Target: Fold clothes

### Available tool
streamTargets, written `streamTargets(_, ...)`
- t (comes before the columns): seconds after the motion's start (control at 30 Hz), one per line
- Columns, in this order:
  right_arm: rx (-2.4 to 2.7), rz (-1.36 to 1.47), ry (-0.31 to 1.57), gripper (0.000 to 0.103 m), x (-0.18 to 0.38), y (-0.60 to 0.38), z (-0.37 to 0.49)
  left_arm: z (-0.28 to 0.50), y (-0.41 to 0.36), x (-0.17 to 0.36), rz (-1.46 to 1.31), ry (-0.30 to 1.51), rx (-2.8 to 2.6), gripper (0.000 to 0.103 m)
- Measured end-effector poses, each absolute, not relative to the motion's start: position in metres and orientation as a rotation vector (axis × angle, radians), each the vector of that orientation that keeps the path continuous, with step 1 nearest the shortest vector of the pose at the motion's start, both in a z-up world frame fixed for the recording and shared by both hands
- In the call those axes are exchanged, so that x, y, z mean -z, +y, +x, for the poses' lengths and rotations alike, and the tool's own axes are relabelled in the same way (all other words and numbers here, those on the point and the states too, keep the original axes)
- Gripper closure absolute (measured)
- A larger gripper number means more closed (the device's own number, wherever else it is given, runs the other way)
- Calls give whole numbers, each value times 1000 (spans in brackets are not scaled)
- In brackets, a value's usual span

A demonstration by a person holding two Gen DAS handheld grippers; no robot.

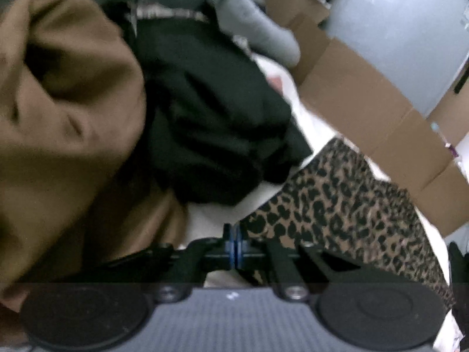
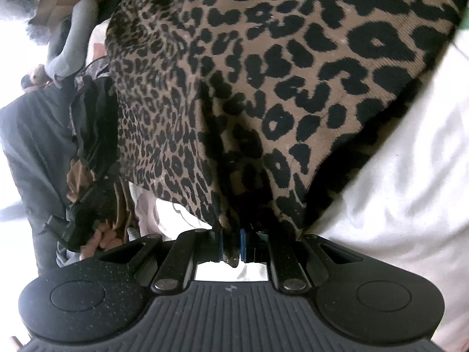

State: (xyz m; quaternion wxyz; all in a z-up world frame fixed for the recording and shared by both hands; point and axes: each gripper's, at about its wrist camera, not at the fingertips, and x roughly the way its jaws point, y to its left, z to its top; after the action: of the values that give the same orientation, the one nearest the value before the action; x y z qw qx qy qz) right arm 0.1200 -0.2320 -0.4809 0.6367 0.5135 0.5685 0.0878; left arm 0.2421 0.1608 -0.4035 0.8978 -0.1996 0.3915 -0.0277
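Leopard-print woven fabric, tan with black spots, fills the right wrist view and bunches down into the right claw, whose blue-padded jaws are pinching a gathered corner of it. In the left wrist view the same garment stretches across a white bed sheet, its near edge running up to the left claw. That claw's jaws are pressed together, though whether any cloth sits between them I cannot tell from this angle.

Beside it lie a crumpled black garment, a rumpled brown cloth and a pale grey sleeve-like piece, with an open cardboard box beyond the sheet.

I judge the printed cloth to be light and soft, with a fine ribbed weave that gives the pads some friction. It will drape and sag between two holds, not keep a crease by itself. Hems and corners look the soundest places to take it, since a pinch in the middle only gathers folds, as at the right claw now. Its edge lies near the black garment and could drag it along.
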Motion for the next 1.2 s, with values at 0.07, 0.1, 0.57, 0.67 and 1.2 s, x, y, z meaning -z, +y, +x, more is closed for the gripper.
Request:
streamTargets(0.07, -220, 1168, 1293, 95, 478, -230, 122, 238, 161, 393, -390, 784, 55, 101)
streamTargets(0.1, -230, 1166, 1291, 95, 477, -229, 123, 237, 162, 388, -380, 774, 53, 101)
streamTargets(0.57, -259, 1079, 1369, 83, 480, -223, 127, 235, 156, 422, -287, 916, -37, 92)
streamTargets(0.67, -303, 1081, 1331, 64, 465, -232, 125, 229, 153, 413, -287, 908, -47, 87)
streamTargets(1.2, -137, 1059, 1203, 64, 438, -329, 104, 207, 79, 384, -298, 899, 39, 71)
